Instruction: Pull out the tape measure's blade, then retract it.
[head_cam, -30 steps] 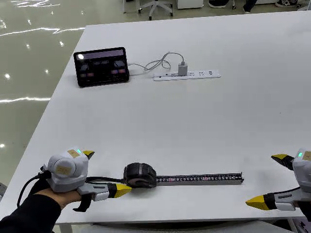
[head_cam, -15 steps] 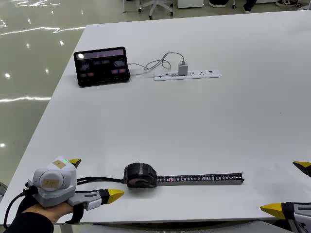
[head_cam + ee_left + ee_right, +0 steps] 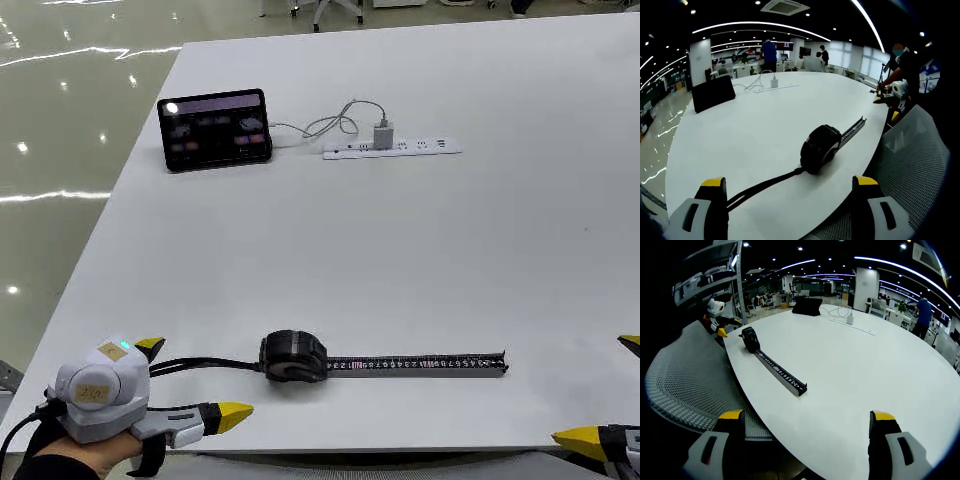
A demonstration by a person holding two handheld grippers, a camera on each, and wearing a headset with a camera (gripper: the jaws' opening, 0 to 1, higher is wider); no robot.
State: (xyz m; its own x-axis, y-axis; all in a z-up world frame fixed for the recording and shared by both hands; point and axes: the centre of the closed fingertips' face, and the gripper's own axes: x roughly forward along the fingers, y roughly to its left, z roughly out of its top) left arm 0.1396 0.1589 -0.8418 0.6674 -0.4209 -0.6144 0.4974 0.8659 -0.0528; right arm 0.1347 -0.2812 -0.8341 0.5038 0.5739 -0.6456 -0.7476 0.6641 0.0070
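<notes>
- Lying just ahead of the left gripper [image 3: 194, 378], whose jaws are wide and empty: tape measure [image 3: 820, 147] on the white table [image 3: 400, 250].
- Left gripper view: black strap [image 3: 765, 185] trails from the case back between those jaws.
- Extended blade [image 3: 420, 364] lies flat, pointing toward the right gripper [image 3: 602, 390], well apart from it; jaws spread, empty.
- Right gripper view: hooked blade tip [image 3: 801, 388], mesh chair [image 3: 685, 385] beside the table edge.

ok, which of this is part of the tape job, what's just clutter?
Job: black round tape measure case; its extended numbered blade; black wrist strap; left tool and right tool, both open.
Clutter: black tablet; white power strip; white charger with cable.
</notes>
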